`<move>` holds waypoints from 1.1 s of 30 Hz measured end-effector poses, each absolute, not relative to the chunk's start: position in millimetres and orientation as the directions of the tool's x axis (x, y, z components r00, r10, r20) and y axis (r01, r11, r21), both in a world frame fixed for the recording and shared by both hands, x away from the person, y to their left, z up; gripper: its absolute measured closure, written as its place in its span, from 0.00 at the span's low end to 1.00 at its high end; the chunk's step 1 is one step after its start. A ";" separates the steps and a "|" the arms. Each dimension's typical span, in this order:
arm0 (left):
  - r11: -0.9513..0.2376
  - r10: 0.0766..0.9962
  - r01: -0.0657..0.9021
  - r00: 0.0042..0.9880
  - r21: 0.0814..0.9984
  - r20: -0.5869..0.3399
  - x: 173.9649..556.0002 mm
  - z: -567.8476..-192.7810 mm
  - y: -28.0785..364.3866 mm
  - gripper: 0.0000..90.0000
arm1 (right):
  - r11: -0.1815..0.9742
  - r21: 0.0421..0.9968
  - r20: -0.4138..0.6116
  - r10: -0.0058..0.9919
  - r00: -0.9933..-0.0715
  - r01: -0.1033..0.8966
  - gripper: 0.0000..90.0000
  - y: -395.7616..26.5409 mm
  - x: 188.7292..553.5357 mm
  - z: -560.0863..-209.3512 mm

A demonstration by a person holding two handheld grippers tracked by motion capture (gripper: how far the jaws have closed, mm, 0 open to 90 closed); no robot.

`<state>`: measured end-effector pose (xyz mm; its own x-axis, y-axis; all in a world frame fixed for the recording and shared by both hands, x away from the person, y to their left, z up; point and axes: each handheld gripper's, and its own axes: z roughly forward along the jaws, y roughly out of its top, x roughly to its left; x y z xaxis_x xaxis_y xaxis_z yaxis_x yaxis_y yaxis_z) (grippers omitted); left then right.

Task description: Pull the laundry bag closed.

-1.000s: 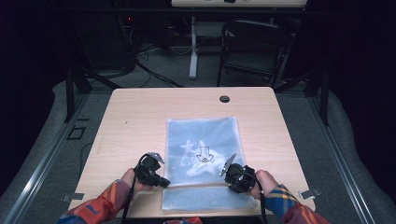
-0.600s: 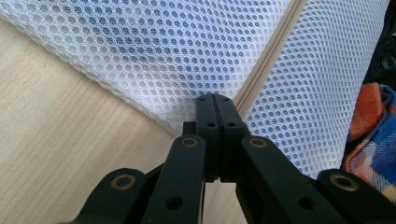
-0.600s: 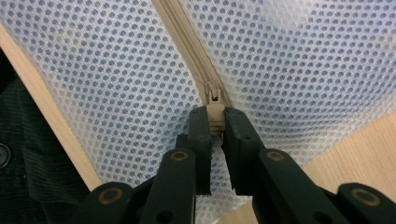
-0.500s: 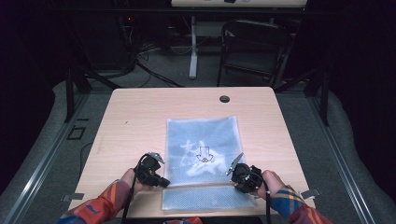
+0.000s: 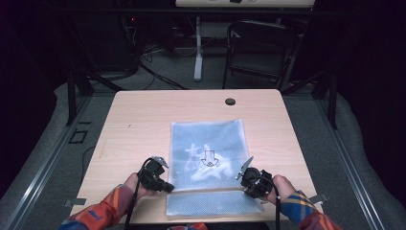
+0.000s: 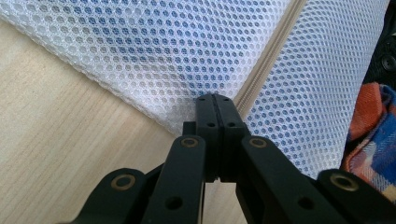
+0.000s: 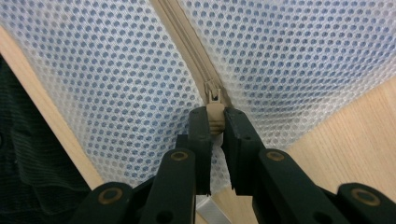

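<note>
Wooden table [image 5: 143, 124] under fixed camera, small dark round cap [image 5: 230, 101] near far edge. White mesh bag [image 5: 208, 143] flat on table's near middle, arrow print on top, beige zipper [image 5: 203, 190] running across near end. Left gripper [image 5: 165, 186] at bag's left edge, jaws clamped together on mesh beside zipper end. Right gripper [image 5: 243, 187] at bag's right edge, jaws pinching zipper pull [image 7: 215, 114].

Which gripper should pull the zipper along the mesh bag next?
The right gripper, probably. Its jaws are already shut on the zipper pull at the right end of the zipper. The left gripper is pinching the mesh bag at the other end, so it can hold it steady.
</note>
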<state>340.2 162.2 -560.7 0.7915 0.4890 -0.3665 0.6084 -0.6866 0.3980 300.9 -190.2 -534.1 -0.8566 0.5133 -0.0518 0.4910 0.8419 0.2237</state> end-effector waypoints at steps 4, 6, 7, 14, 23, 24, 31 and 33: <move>-0.687 0.489 0.608 0.792 0.398 -0.367 340.3 -560.7 162.3 1.00 | 0.843 0.219 -0.051 0.513 -0.857 0.492 0.91 -191.2 300.9 -534.0; -0.687 0.488 0.608 0.792 0.398 -0.367 340.3 -560.7 162.3 1.00 | 0.842 0.218 -0.051 0.515 -0.856 0.494 0.91 -192.0 301.0 -534.3; -0.687 0.488 0.608 0.792 0.398 -0.367 340.3 -560.7 162.3 1.00 | 0.842 0.218 -0.051 0.515 -0.856 0.494 0.91 -192.0 301.0 -534.3; -0.687 0.488 0.608 0.792 0.398 -0.367 340.3 -560.7 162.3 1.00 | 0.840 0.202 -0.055 0.523 -0.851 0.503 0.91 -198.2 301.6 -533.6; -0.686 0.487 0.609 0.791 0.398 -0.370 340.6 -560.8 162.7 1.00 | 0.838 0.197 -0.051 0.527 -0.848 0.509 0.91 -200.7 301.8 -533.5; -0.686 0.487 0.609 0.791 0.398 -0.370 340.7 -560.9 162.8 1.00 | 0.829 0.206 -0.039 0.537 -0.843 0.519 0.91 -201.7 301.4 -534.5; -0.686 0.487 0.609 0.791 0.398 -0.370 340.6 -560.9 162.6 1.00 | 0.828 0.205 -0.037 0.540 -0.841 0.522 0.91 -204.6 301.5 -533.8; -0.684 0.490 0.610 0.791 0.400 -0.367 340.3 -561.0 162.3 1.00 | 0.831 0.202 -0.041 0.537 -0.843 0.519 0.91 -205.3 302.0 -533.9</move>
<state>340.3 162.3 -561.0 0.7906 0.4904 -0.3667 0.6099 -0.6840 0.4002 302.0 -205.3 -533.9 -0.8429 0.5365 -0.0413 0.5188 0.8306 0.2023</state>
